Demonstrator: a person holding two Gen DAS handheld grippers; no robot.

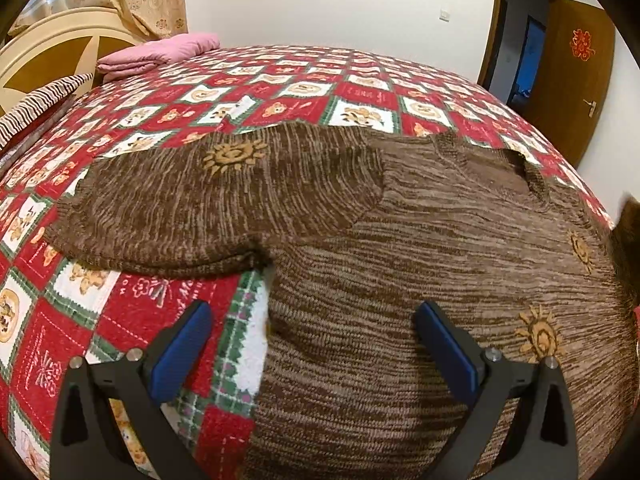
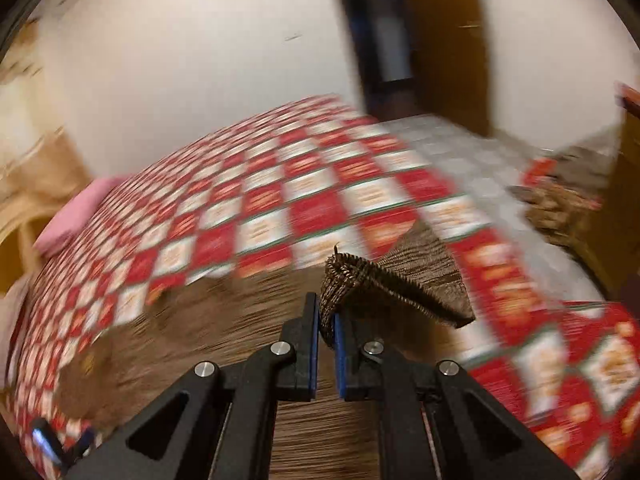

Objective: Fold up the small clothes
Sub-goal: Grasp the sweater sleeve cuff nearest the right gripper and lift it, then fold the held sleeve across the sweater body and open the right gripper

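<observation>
Nearest the left wrist lens, the left gripper (image 1: 312, 320), jaws spread wide with nothing between the blue pads, hovering over the lower left edge of the brown sweater (image 1: 400, 280) where knit meets the quilt (image 1: 132, 312). Spread flat across the red, white and green checked quilt, that marled brown knit with small orange sun motifs, one sleeve (image 1: 200, 208) lying out to the left, neckline toward the far right. Nearest the right wrist lens, the right gripper (image 2: 327, 320), jaws clamped tight on a bunched fold of the sweater's ribbed edge (image 2: 344, 280), that pinched piece lifted clear above the rest of the garment. Heavily motion-blurred, everything else in the right view. Farther back, a folded pink cloth (image 1: 160, 54) at the quilt's far left corner, beside a cream headboard (image 1: 60, 48); a brown door (image 1: 568, 80) standing open at the right.
</observation>
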